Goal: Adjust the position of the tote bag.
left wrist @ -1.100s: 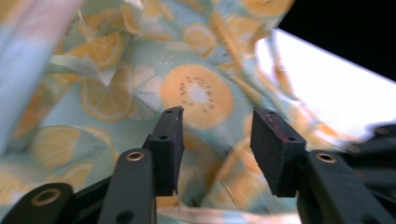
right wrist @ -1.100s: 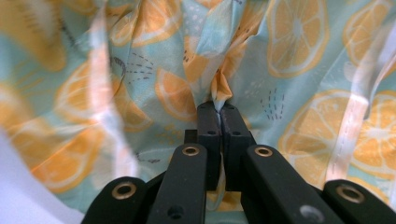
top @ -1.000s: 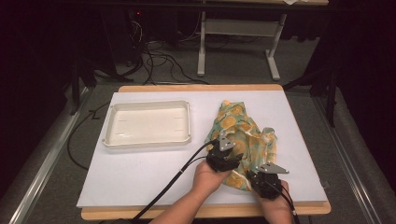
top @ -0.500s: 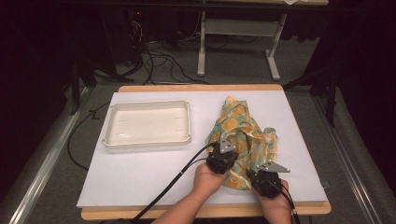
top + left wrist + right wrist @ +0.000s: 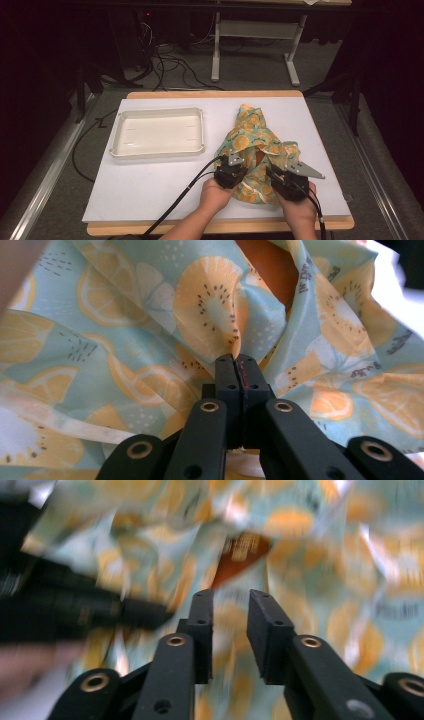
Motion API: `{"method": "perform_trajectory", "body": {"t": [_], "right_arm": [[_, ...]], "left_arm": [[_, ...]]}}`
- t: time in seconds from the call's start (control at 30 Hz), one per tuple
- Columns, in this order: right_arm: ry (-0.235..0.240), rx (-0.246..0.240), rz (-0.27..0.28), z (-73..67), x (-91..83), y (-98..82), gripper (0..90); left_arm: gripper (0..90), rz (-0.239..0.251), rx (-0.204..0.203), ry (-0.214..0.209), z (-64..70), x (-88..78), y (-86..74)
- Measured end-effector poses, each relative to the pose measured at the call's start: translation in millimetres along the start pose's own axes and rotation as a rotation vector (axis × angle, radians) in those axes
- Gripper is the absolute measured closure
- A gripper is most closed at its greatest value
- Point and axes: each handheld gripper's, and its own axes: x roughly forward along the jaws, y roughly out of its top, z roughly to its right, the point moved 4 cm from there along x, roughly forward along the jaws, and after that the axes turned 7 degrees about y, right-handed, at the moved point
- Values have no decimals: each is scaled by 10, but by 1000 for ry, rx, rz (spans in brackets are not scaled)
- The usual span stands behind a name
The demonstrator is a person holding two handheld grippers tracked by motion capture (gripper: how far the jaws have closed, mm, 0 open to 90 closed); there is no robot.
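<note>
1. Lying crumpled near the tabletop's (image 5: pixel 165 195) front right corner: the citrus-print cloth (image 5: pixel 252 137).
2. Left gripper (image 5: pixel 237 360): jaws clenched on a cloth fold.
3. Right gripper (image 5: pixel 229 597): jaws just opening, released, nothing between them.
4. White tray (image 5: pixel 120 147): toward the left edge.

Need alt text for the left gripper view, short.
Two black fingers pressed together, pinching a fold of pale blue cloth printed with orange citrus slices. The crumpled cloth spreads behind them, with a plain orange patch at top centre.
</note>
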Motion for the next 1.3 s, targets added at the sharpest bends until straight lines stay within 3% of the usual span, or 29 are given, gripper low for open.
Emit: {"method": "perform_trajectory", "body": {"t": [0.07, 0.1, 0.17, 0.2, 0.23, 0.27, 0.3, 0.47, 0.57, 0.63, 0.7, 0.8, 0.93, 0.97, 1.03, 1.13, 1.23, 1.3], "right_arm": [[-8, -4, 4, 14, 41, 42, 687], [-23, 13, 1, 44, 143, 102, 602], [-48, 40, -14, 107, 300, 133, 557], [-44, 56, -28, 140, 368, 129, 583], [-32, 69, -41, 166, 423, 117, 702], [-50, 54, -51, 185, 445, 106, 829], [-65, 26, -50, 203, 439, 99, 900], [-118, -32, -61, 318, 389, 94, 900], [-162, -35, -60, 391, 409, 94, 900], [-155, -15, -59, 452, 431, 84, 900], [-178, -23, -56, 497, 441, 86, 900], [-162, -22, -47, 534, 469, 97, 900], [-126, -26, -27, 516, 522, 140, 900], [-120, -28, -25, 497, 535, 142, 900], [-110, -34, -21, 447, 553, 135, 900], [-97, -38, -16, 393, 558, 131, 900], [-87, -47, -20, 353, 566, 126, 900], [-83, -50, -20, 338, 567, 117, 900]], "left_arm": [[898, -1, 2, 5, 0, 6, -2], [894, -4, -1, -1, 6, 12, -4], [891, -2, -1, 1, 2, 14, -4], [887, 1, -1, 0, 0, 9, -2], [886, 3, -1, 4, -4, 4, -1], [886, 10, -7, 0, -8, -7, 2], [887, 23, -16, -5, -10, -24, 10], [887, 87, -23, -7, 23, -109, 84], [875, 84, 5, 33, -6, -102, 81], [853, 77, 5, 65, -62, -103, 77], [796, 74, -2, 86, -117, -121, 85], [696, 108, 36, 103, -115, -218, 125], [583, 171, 115, 121, 0, -340, 294], [559, 174, 122, 120, 22, -332, 345], [500, 163, 97, 105, 40, -255, 428], [434, 113, 86, 121, 40, -43, 492], [433, 86, 63, 108, 27, 94, 507], [602, 91, 61, 95, 21, 113, 496]]}}
